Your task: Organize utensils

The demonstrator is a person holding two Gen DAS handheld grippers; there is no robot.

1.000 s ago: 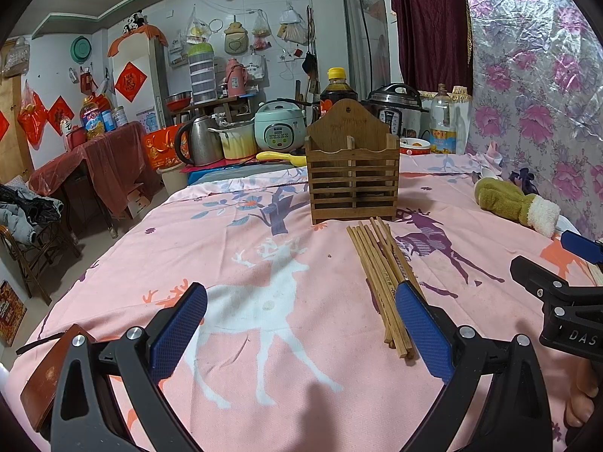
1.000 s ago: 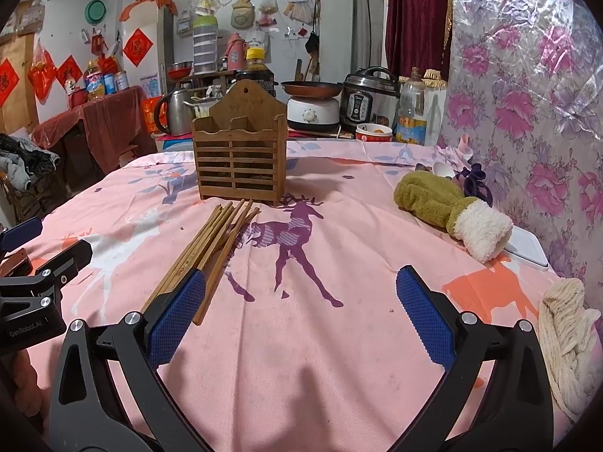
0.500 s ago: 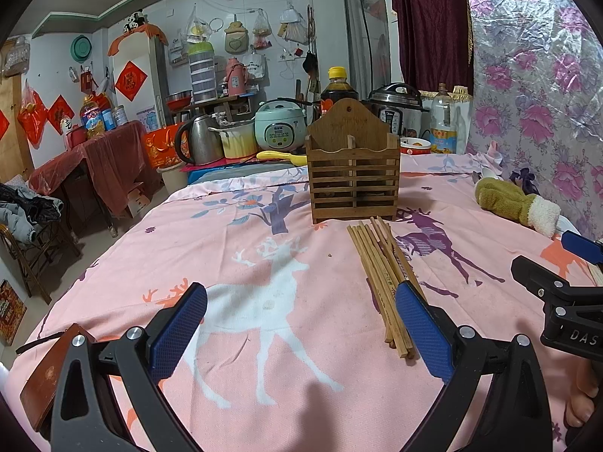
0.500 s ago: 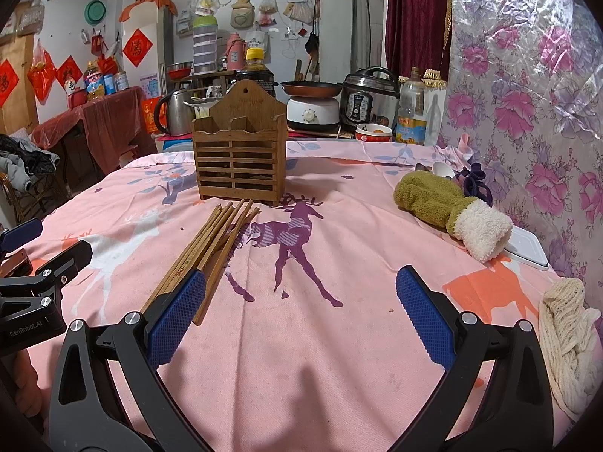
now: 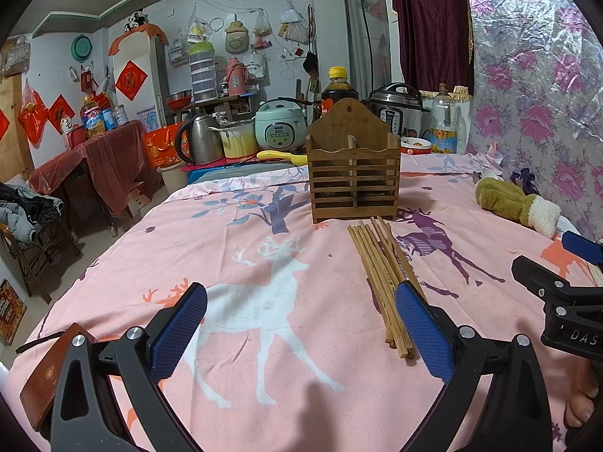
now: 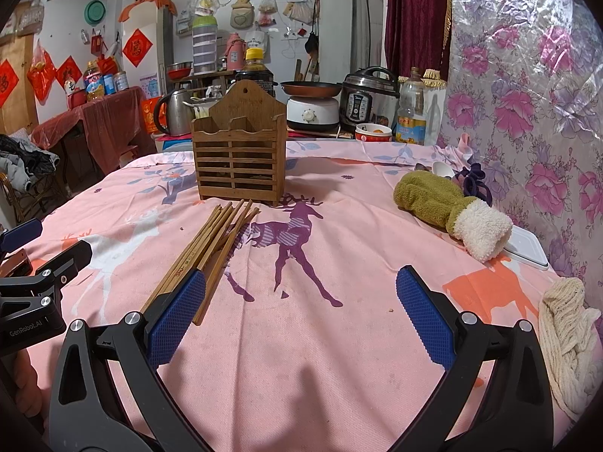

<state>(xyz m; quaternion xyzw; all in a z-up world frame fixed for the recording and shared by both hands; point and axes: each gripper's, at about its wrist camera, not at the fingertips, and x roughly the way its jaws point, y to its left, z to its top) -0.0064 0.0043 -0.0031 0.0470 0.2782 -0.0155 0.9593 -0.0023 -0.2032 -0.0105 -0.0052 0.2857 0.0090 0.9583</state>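
1. Pink deer-print cloth [image 5: 264,233] covers the table, with a cluttered kitchen counter of cookers and a kettle behind it; nothing on the cloth has been sorted yet.
2. Left gripper [image 5: 301,324] hovers low over the cloth with its jaws spread wide and nothing between them; its right blue pad sits just beside the near ends of the chopsticks [image 5: 380,275].
3. Right gripper [image 6: 301,309] is likewise spread and empty, its left pad just beside the near ends of the same chopsticks [image 6: 211,248].
4. Taking the wooden holder [image 5: 353,173] as landmark: the chopsticks lie in a loose, slightly fanned bundle directly in front of it, far tips close to its base, near ends toward the grippers. It stands upright with 2 compartments; whether they hold anything cannot be told.
5. Judged step: picking up chopsticks to load the holder. To do it well, 1 gripper should close across the bundle near its middle, square to the sticks, so they stay parallel.
6. The fan looks likely to let outer sticks slip free; a smaller pinch of a few may be safer.
7. A green mitten [image 6: 448,211] lies well right of the holder, clear of the path.
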